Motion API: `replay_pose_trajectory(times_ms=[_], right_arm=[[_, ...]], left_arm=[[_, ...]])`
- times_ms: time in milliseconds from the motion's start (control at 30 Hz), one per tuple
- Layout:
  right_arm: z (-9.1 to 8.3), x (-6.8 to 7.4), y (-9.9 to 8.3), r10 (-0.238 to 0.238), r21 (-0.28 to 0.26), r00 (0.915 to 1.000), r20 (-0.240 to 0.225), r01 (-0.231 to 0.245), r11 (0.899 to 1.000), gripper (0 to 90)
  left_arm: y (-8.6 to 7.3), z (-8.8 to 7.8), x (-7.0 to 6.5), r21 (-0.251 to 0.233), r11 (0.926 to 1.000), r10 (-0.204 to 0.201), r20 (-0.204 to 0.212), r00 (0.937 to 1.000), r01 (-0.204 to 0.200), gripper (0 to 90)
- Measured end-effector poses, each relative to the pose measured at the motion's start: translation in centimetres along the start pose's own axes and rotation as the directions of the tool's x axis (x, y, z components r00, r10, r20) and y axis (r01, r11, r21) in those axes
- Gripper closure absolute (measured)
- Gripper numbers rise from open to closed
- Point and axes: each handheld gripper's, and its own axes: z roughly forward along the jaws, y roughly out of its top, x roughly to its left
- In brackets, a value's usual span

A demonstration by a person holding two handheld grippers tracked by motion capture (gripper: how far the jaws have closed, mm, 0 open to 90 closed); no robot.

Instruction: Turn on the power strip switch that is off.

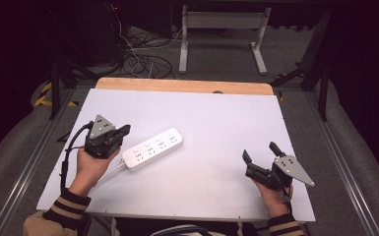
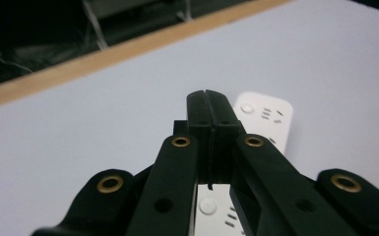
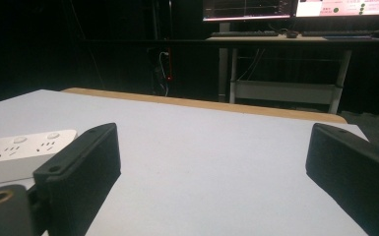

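Power strip (image 1: 152, 149) lies left of table centre, long axis running 8 to 2 o'clock. Left gripper (image 1: 123, 132), clenched empty, sits just above its near end; right gripper (image 1: 261, 155), released, well apart at 3 o'clock.

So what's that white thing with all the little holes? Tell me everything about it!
It's a power strip, a long white bar that looks like plastic. Its top has rows of socket holes and small round buttons. It lies flat and slanted on the table, with a white cord leaving its near end. The left gripper, fingers shut, is just above that end; whether they touch is unclear.
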Motion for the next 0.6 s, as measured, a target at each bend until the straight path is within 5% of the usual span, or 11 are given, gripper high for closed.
replay_pose_trajectory(times_ms=[67, 267, 333, 367, 433, 600], right_arm=[[0.0, 0.0, 0.0, 0.004, 0.003, 1.0000, -0.002, -0.004, 1.000, 6.9], [0.0, 0.0, 0.0, 0.001, 0.005, 1.0000, -0.008, -0.001, 1.000, 6.9], [0.1, 0.0, 0.0, 0.001, 0.012, 1.0000, -0.006, -0.001, 1.000, 7.0], [0.1, 0.0, 0.0, 0.000, 0.013, 1.0000, -0.008, 0.000, 1.000, 7.0], [0.1, 0.0, -0.1, 0.001, 0.018, 0.9999, -0.010, -0.001, 1.000, 7.0], [0.0, 0.0, -0.1, -0.001, 0.021, 0.9999, -0.015, 0.002, 1.000, 7.0]], left_arm=[[0.1, 1.1, 0.0, 0.091, 0.9959, -0.007, 0.051, 0.9987, 0.002, 90.0], [-0.3, 3.3, -0.5, 0.208, 0.9779, 0.009, 0.051, 0.9987, -0.019, 90.0], [-0.7, 4.3, -0.5, 0.273, 0.9615, 0.012, 0.055, 0.9984, -0.027, 90.0], [-0.7, 4.3, -0.5, 0.273, 0.9615, 0.012, 0.055, 0.9984, -0.027, 90.0], [-1.1, 4.9, -0.3, 0.325, 0.9452, 0.010, 0.060, 0.9982, -0.029, 90.0], [-1.5, 5.7, -0.3, 0.371, 0.9275, 0.026, 0.060, 0.9978, -0.047, 90.0]])
